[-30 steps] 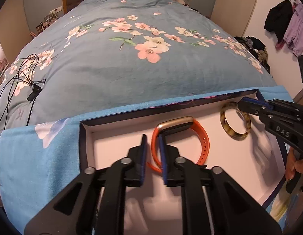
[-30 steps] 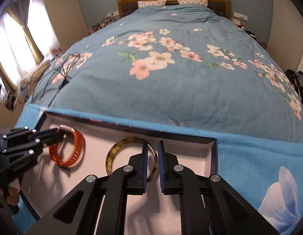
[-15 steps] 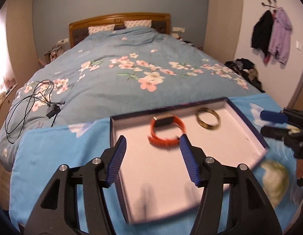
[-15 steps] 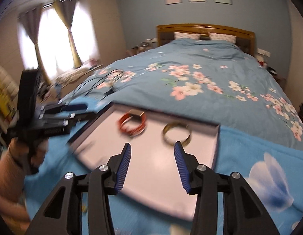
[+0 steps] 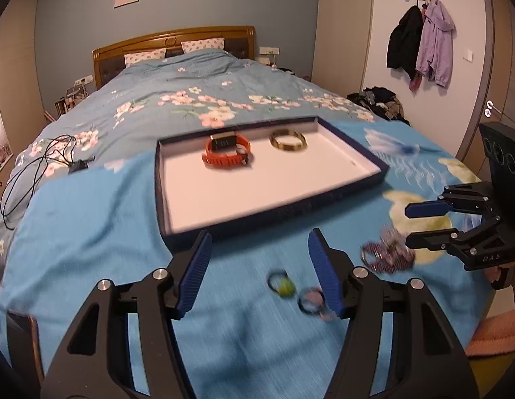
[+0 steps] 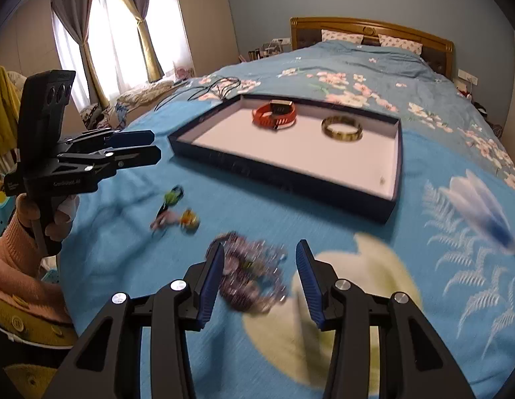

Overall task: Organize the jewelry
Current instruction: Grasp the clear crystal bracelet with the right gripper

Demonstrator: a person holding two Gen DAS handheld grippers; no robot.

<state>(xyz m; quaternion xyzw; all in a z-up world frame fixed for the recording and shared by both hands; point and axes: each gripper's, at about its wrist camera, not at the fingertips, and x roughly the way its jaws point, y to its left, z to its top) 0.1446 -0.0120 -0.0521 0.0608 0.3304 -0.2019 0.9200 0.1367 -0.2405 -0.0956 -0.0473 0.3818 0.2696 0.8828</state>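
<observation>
A dark blue tray (image 5: 274,212) (image 6: 284,179) with a white floor lies on the blue blanket. In it rest an orange watch band (image 5: 227,154) (image 6: 275,114) and a mottled gold bangle (image 5: 288,140) (image 6: 342,128). My left gripper (image 5: 260,236) (image 6: 154,148) hovers before the tray's near rim, its jaws opening with nothing between them. Small hair ties (image 5: 281,284) (image 6: 187,219) lie just beyond it. My right gripper (image 6: 260,246) (image 5: 408,226) is open over a blurred heap of purple beaded bracelets (image 6: 250,276) (image 5: 387,254), which shows between its fingers, untouched.
The blue blanket (image 5: 91,226) covers the foot of a floral bed. A black cable (image 5: 34,166) trails at the bed's left side. Coats (image 5: 420,46) hang on the right wall above a clothes pile (image 5: 380,99). A hand in a pink sleeve (image 6: 24,259) holds the left gripper.
Both grippers were shut over the tray; they have opened and pulled back toward the bed's foot. The watch band and bangle stay in the tray. Loose jewelry on the blanket came into view.
</observation>
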